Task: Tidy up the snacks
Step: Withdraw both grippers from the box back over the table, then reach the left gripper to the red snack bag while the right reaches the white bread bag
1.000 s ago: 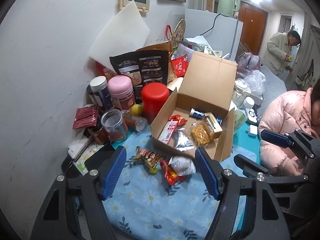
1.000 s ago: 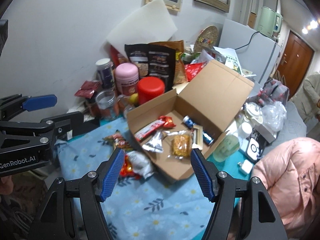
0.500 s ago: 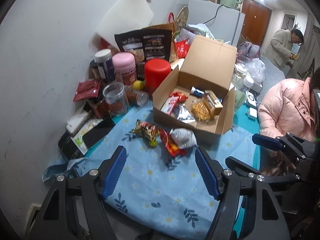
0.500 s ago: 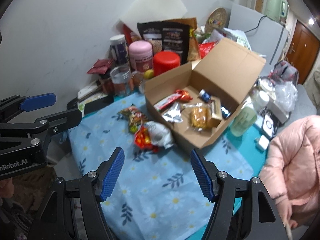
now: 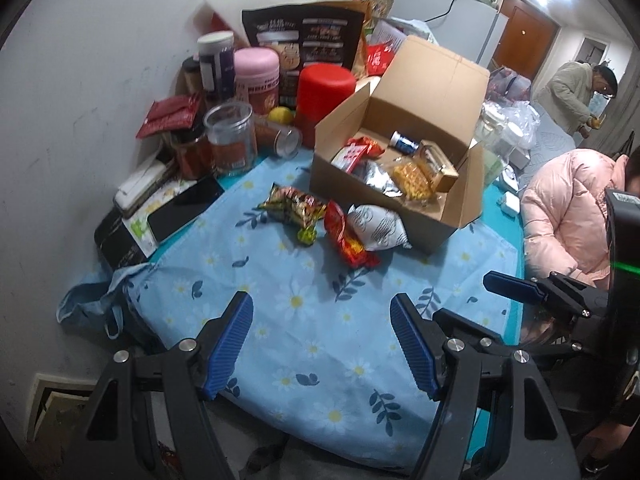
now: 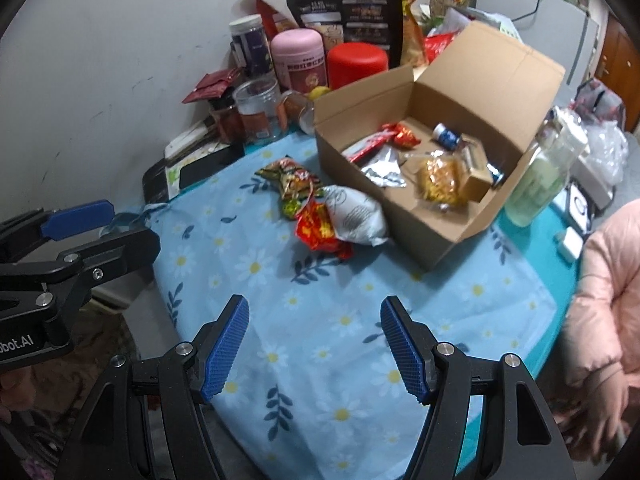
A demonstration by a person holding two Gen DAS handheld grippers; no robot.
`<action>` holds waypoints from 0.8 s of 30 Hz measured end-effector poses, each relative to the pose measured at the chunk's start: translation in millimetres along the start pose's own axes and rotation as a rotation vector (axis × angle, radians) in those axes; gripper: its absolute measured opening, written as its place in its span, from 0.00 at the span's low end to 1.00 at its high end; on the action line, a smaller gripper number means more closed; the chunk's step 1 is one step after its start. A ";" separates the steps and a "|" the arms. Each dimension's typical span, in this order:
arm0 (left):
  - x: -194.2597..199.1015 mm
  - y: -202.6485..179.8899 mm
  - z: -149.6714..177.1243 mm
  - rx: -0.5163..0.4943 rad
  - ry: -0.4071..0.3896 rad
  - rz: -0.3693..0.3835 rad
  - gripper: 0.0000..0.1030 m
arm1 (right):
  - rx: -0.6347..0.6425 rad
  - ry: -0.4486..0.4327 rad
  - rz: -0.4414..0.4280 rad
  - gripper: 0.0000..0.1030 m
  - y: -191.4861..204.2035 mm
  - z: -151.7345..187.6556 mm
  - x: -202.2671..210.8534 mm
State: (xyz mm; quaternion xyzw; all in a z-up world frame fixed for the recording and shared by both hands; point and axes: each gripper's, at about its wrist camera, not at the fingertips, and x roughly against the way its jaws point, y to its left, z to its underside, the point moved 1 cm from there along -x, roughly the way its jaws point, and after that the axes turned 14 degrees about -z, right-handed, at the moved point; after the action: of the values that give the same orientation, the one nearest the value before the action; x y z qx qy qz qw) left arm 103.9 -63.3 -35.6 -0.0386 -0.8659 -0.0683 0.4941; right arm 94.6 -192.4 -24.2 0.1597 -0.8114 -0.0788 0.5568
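Both grippers — left gripper (image 5: 322,344) and right gripper (image 6: 314,346) — stand spread and empty, with the loose snack packets (image 6: 320,208) lying ahead beside the cardboard box (image 6: 436,240), neither gripper clearly nearer.

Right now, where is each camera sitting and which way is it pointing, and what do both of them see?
Left wrist: sits on the left tool, looking down over the flowered cloth at the cardboard box; its own open blue fingers show, and the right tool at the right edge.
Right wrist: sits on the right tool, facing the same box; its open fingers show, and the left tool at the left edge.
Shared: box, cloth, loose snack packets.
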 end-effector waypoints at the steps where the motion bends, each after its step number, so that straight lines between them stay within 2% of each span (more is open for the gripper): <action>1: -4.5 1.0 1.6 0.002 0.009 0.002 0.69 | -0.006 0.003 -0.004 0.67 -1.3 1.2 -4.6; 11: -48.7 3.4 9.6 0.022 0.080 0.025 0.69 | -0.051 0.031 -0.001 0.67 -20.2 -0.5 -38.1; 20: -90.0 5.2 -0.6 0.028 0.141 0.014 0.69 | -0.108 0.003 0.043 0.67 -58.5 -25.7 -68.0; 22: -97.2 5.4 -5.1 0.024 0.147 0.006 0.69 | -0.120 -0.005 0.050 0.66 -67.3 -33.9 -75.5; 24: -103.9 5.8 -10.4 0.025 0.152 0.003 0.69 | -0.128 -0.007 0.047 0.60 -74.3 -41.4 -82.7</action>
State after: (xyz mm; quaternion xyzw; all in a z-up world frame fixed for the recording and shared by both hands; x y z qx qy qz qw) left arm 166.4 -59.1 -119.3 -0.0287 -0.8267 -0.0594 0.5588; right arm 173.0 -231.2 -104.2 0.1045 -0.8100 -0.1182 0.5649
